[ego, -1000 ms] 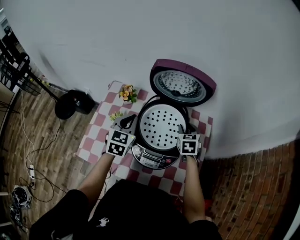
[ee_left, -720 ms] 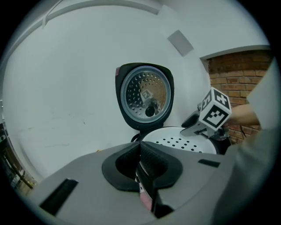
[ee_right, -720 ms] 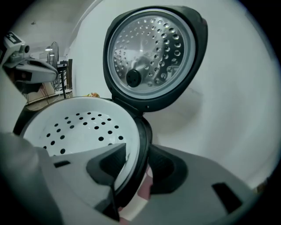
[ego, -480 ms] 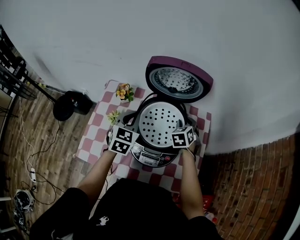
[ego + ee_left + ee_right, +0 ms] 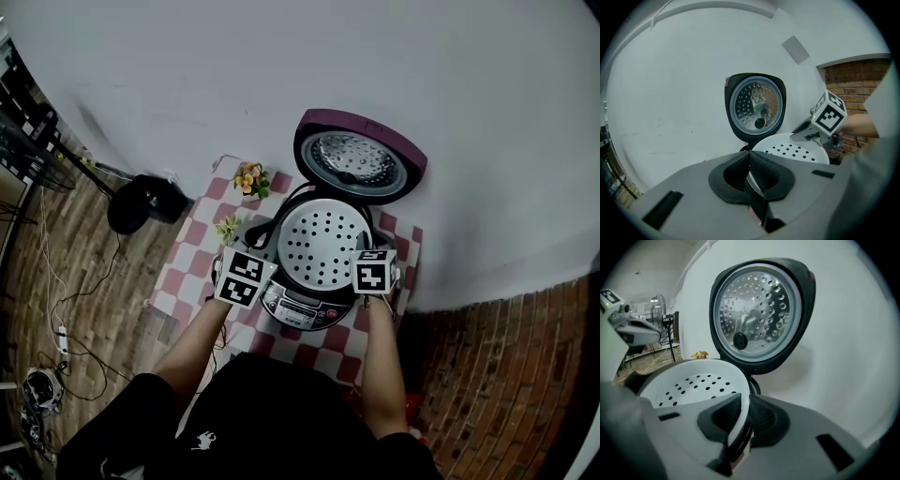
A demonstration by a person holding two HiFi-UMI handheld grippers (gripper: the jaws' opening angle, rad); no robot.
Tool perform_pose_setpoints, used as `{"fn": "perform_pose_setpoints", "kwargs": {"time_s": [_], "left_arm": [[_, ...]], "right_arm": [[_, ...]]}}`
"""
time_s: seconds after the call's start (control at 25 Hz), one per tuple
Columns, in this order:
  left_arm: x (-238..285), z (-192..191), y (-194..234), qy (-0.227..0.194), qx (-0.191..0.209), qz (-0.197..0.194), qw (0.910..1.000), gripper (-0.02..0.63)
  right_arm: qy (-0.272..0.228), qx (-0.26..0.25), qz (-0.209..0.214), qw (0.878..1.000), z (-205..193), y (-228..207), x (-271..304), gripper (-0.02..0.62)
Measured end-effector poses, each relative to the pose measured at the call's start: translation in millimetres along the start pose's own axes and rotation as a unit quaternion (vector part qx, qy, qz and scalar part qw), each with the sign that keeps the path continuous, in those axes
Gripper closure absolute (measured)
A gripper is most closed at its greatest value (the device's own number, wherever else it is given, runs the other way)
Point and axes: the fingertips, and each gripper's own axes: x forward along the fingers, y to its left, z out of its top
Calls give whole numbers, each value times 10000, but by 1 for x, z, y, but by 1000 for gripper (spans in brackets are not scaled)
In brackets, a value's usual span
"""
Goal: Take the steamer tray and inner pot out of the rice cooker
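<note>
The rice cooker [image 5: 302,315] stands open on a checkered cloth, its purple lid [image 5: 359,159] tipped back against the wall. The white perforated steamer tray [image 5: 323,244] sits at the cooker's mouth. My left gripper [image 5: 270,270] is shut on the tray's left rim, and the white edge shows between its pads [image 5: 751,161]. My right gripper [image 5: 362,261] is closing on the right rim, with the white rim [image 5: 740,404] between its pads. The tray's holes [image 5: 693,380] and the lid's metal inner plate [image 5: 757,315] fill the right gripper view. The tray hides the inner pot.
A small pot of yellow flowers [image 5: 250,180] stands on the red and white checkered cloth [image 5: 192,253], behind and left of the cooker. A black round object [image 5: 141,204] sits on the wooden floor to the left. The white wall is close behind, and a brick wall [image 5: 506,375] is on the right.
My right gripper has moved in and up onto the tray's right rim. The tray looks a little higher at the cooker's mouth. My left gripper keeps its hold.
</note>
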Motion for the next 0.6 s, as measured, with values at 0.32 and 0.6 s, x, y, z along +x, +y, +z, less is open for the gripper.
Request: {"fn": "perform_pose_setpoints", "kwargs": {"time_s": [0.32, 0.6], "left_arm": [[-7, 9, -10, -145, -155, 119, 9997, 603], [-18, 20, -22, -325, -567, 140, 9978, 603]], "right_arm": [[-877, 837, 266, 9923, 28, -6, -22, 569], [-1444, 969, 243, 9845, 42, -20, -52, 571]]}}
